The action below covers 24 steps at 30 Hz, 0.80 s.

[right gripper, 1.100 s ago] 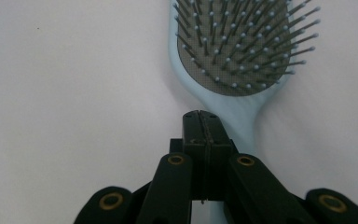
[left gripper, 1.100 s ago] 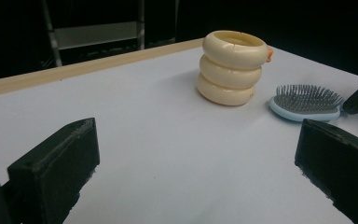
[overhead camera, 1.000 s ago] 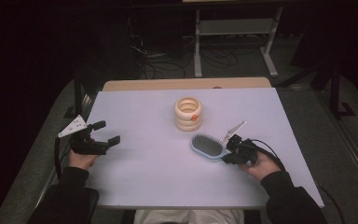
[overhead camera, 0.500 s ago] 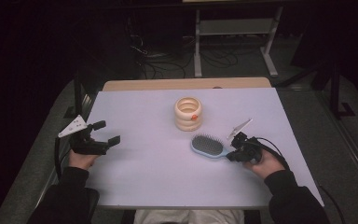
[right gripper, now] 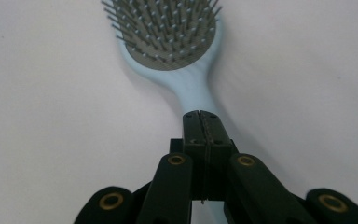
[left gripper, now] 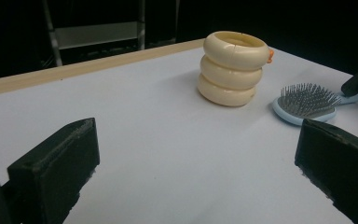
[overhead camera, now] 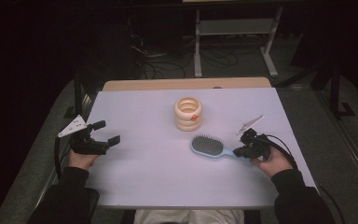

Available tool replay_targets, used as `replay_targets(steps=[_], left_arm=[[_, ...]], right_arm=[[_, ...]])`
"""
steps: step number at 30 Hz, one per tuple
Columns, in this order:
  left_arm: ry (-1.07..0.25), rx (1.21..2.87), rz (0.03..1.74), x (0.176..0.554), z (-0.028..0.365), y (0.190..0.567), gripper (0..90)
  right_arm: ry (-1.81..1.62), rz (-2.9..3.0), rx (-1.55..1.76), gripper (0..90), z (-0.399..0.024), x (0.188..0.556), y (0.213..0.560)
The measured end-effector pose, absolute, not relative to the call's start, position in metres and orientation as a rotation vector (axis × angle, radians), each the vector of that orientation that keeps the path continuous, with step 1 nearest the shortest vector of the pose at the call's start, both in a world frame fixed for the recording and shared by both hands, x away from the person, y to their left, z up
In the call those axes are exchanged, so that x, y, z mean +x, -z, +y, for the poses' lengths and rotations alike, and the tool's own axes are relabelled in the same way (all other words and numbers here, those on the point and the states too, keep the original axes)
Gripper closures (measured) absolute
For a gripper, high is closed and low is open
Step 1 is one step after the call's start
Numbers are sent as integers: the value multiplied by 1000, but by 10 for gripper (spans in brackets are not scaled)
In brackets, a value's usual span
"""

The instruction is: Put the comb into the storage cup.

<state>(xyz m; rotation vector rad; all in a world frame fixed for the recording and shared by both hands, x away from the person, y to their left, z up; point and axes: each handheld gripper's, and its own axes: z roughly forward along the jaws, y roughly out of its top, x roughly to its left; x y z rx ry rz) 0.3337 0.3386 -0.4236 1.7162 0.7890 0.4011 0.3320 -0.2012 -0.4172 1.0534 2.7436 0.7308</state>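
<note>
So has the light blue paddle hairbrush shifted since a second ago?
Yes. The light blue paddle hairbrush has slid right and slightly nearer the person, away from the cream ringed holder, pulled by the right gripper.

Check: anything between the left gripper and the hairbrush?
Nothing: in the high view only bare white table lies between the left gripper and the hairbrush. The left gripper view shows the same, with the ring stack off to one side.
</note>
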Motion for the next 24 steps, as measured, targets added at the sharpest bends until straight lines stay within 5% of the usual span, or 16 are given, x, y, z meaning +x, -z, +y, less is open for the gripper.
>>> replay_targets(steps=[18, 24], left_arm=[[-403, 1702, 800, 332, 339, 423, 0], [-398, 1705, 802, 333, 339, 424, 0]], right_arm=[[-862, 2652, 1027, 857, -217, 333, 380], [-930, 2671, 993, 702, -221, 343, 372]])
